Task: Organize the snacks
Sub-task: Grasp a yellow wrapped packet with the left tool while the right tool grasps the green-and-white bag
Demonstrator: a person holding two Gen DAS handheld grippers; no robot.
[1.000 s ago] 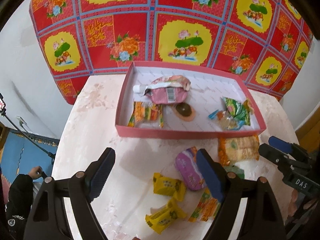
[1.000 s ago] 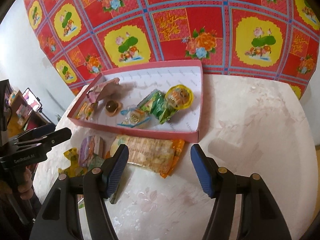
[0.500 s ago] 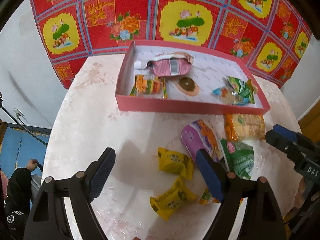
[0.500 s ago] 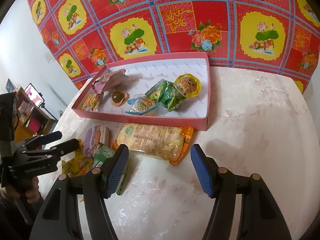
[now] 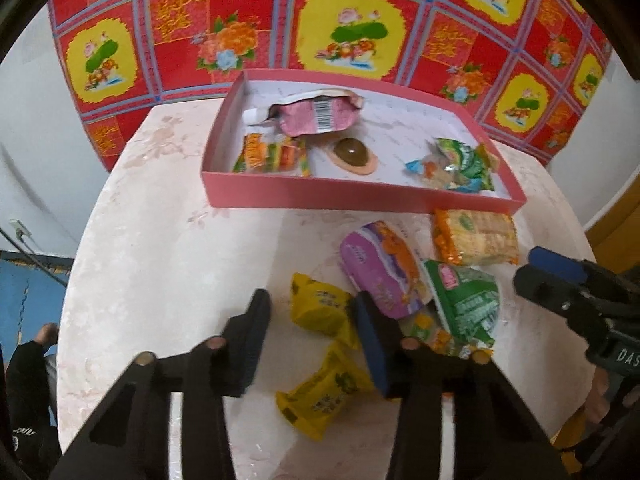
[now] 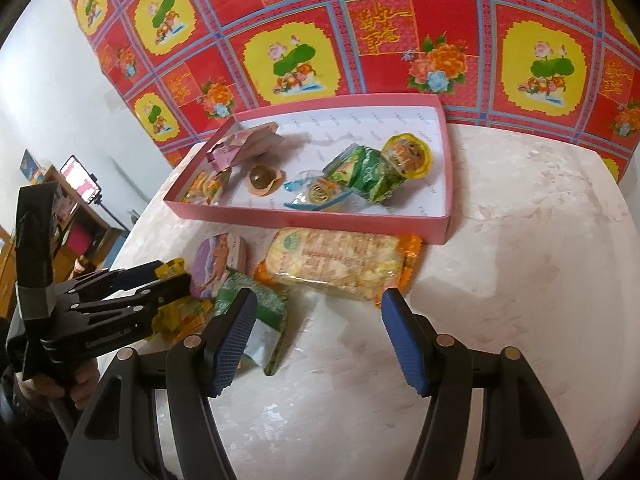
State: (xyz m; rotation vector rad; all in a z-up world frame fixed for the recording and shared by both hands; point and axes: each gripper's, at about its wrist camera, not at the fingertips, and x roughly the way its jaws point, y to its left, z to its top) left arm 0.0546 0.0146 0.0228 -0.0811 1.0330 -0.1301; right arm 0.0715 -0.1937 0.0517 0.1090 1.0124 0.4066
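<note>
A pink box (image 5: 360,200) holding several snacks stands at the back of the round table. In front of it lie two yellow packets, a purple packet (image 5: 380,276), a green packet (image 5: 464,300) and an orange cracker pack (image 5: 476,236). My left gripper (image 5: 314,328) hangs low over the upper yellow packet (image 5: 320,306), its jaws closing. The packet sits between them and the left pad stands clear of it. My right gripper (image 6: 316,328) is open with nothing between its fingers, just short of the cracker pack (image 6: 336,264). The green packet (image 6: 256,308) lies by its left finger.
The second yellow packet (image 5: 328,392) lies close under my left gripper. A red, flower-patterned cloth (image 5: 360,20) hangs behind the table. The table's bare marble top (image 6: 520,240) spreads to the right of the box (image 6: 304,222). A person's sleeve (image 5: 24,380) shows at the lower left.
My left gripper has sunk toward the yellow packets and its jaws have narrowed around the upper one. The right gripper has hardly moved and keeps the same opening.
</note>
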